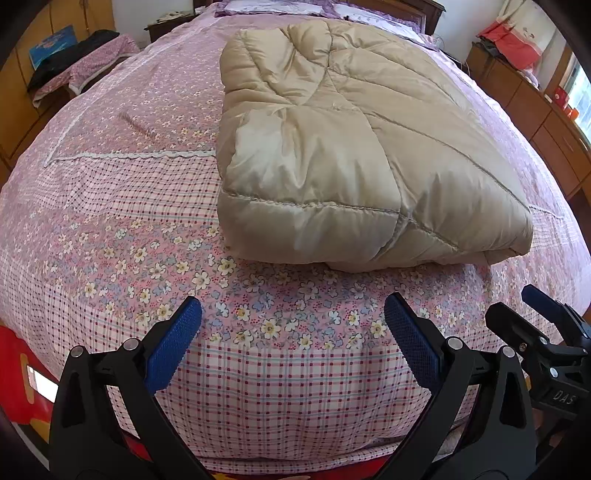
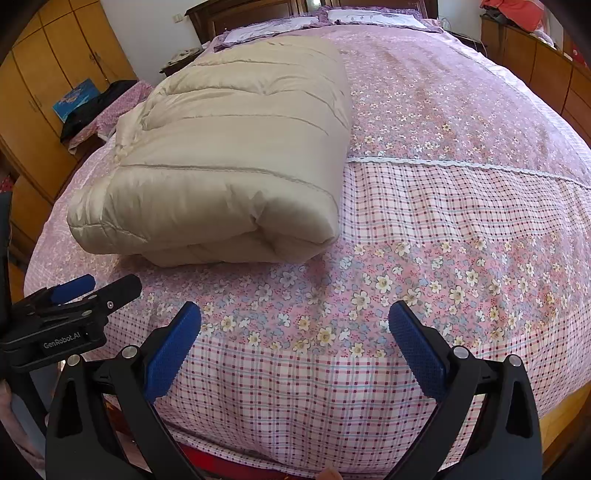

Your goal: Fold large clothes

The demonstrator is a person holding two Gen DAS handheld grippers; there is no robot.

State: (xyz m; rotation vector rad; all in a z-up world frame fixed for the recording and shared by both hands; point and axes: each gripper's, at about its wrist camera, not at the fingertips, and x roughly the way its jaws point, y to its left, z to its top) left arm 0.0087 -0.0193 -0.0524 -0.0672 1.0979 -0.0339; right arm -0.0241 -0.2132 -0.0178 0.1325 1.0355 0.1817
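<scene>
A beige quilted down coat point(image 1: 343, 147) lies folded into a thick bundle on the pink floral bedspread point(image 1: 147, 229). In the right wrist view the coat point(image 2: 229, 166) sits left of centre. My left gripper point(image 1: 293, 325) is open and empty, above the foot edge of the bed, short of the bundle's near edge. My right gripper point(image 2: 295, 328) is open and empty too, over the foot edge to the right of the bundle. The right gripper shows at the lower right of the left wrist view point(image 1: 546, 314), and the left gripper at the lower left of the right wrist view point(image 2: 74, 295).
Pillows point(image 2: 332, 18) and a dark headboard point(image 2: 240, 14) stand at the far end. Wooden wardrobes point(image 2: 55, 74) line the left wall, with a cloth-covered side table point(image 1: 85, 70). A wooden dresser point(image 1: 535, 122) with red items runs along the right wall.
</scene>
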